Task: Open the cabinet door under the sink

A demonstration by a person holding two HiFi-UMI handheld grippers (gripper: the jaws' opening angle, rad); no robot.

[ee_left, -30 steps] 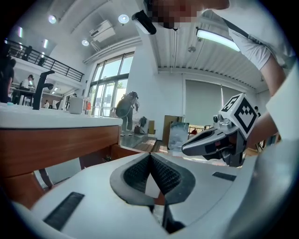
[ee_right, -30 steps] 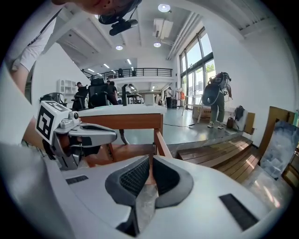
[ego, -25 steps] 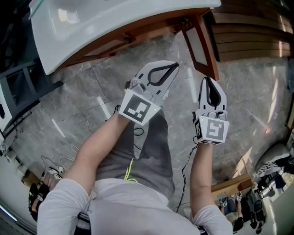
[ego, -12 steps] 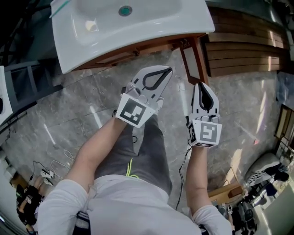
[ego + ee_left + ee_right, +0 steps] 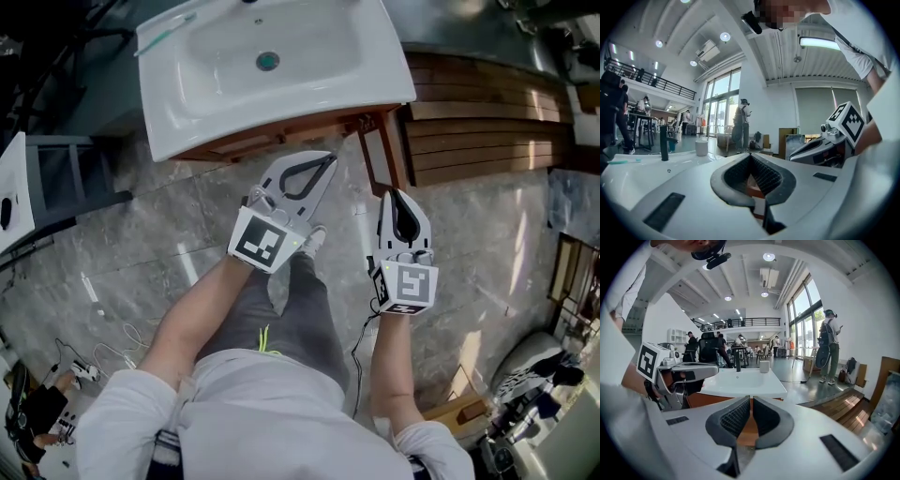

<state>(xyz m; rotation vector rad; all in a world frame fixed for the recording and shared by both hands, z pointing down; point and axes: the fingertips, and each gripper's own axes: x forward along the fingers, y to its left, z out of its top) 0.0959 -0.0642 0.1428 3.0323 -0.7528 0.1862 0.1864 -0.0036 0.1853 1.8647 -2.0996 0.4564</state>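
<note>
Marble floor [image 5: 131, 244] open below white sink [image 5: 314, 66], cabinet door [image 5: 382, 155] ajar near right gripper [image 5: 397, 194], left gripper [image 5: 330, 161], both jaws together, empty

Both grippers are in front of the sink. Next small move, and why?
Probably ease the right gripper forward and down, jaws parting. It and the left gripper are shut on nothing, short of the cabinet, and the wood-framed door that seems to stand out below the sink lies just ahead of it.

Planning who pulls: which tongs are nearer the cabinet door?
The right tongs, tip almost at the outer end of the cabinet door in the head view; the left tongs lie further off, to its left.
</note>
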